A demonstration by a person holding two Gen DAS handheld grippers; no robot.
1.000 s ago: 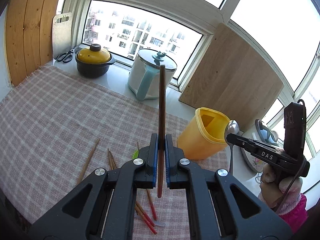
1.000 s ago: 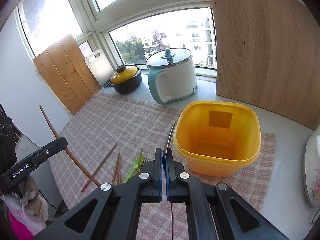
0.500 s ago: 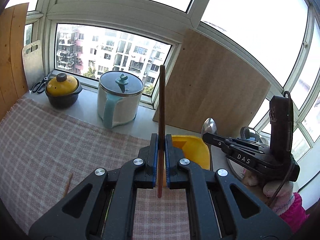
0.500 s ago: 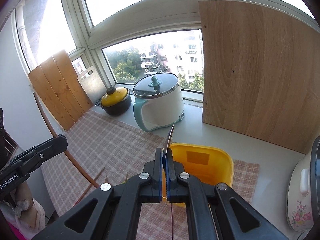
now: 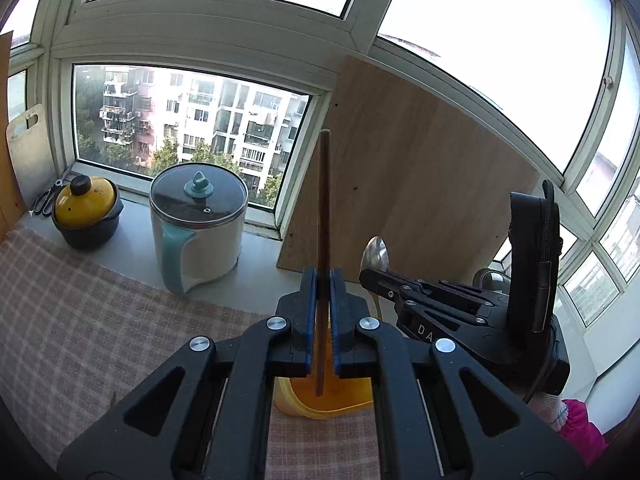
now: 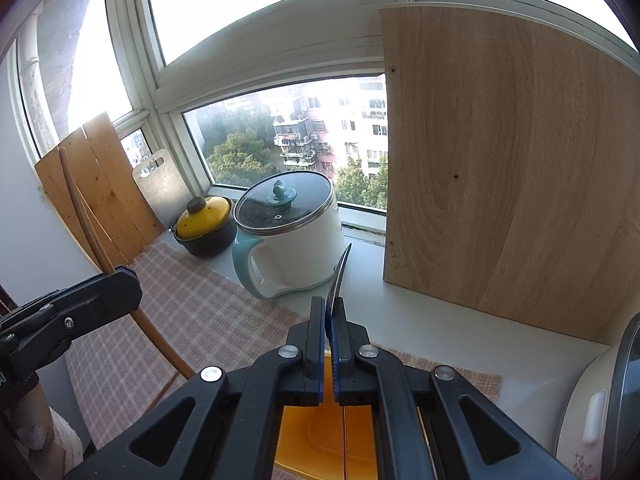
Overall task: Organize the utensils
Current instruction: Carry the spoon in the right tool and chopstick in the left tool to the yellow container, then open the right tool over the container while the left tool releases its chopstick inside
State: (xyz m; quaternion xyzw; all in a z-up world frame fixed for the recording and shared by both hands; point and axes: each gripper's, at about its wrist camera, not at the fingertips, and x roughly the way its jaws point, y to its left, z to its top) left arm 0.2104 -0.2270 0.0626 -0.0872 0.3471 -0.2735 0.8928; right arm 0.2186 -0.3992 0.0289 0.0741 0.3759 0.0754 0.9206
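One dark brown wooden chopstick [image 5: 323, 216] clamped upright in the left gripper [image 5: 323, 312], one shiny metal spoon [image 5: 375, 252] pinched in the right gripper [image 6: 330, 332], both above one yellow tub [image 6: 320, 436] on the checked worktop [image 5: 80, 320], two lidded pots behind

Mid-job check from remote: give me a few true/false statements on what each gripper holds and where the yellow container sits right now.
1. The left gripper is shut on a chopstick. True.
2. The right gripper is open. False: it is shut on a spoon, bowl end up.
3. The chopstick is held lying flat. False: it stands upright between the fingers.
4. The yellow container sits below both grippers. True.
5. The white electric pot has its lid off. False: its glass lid is on.
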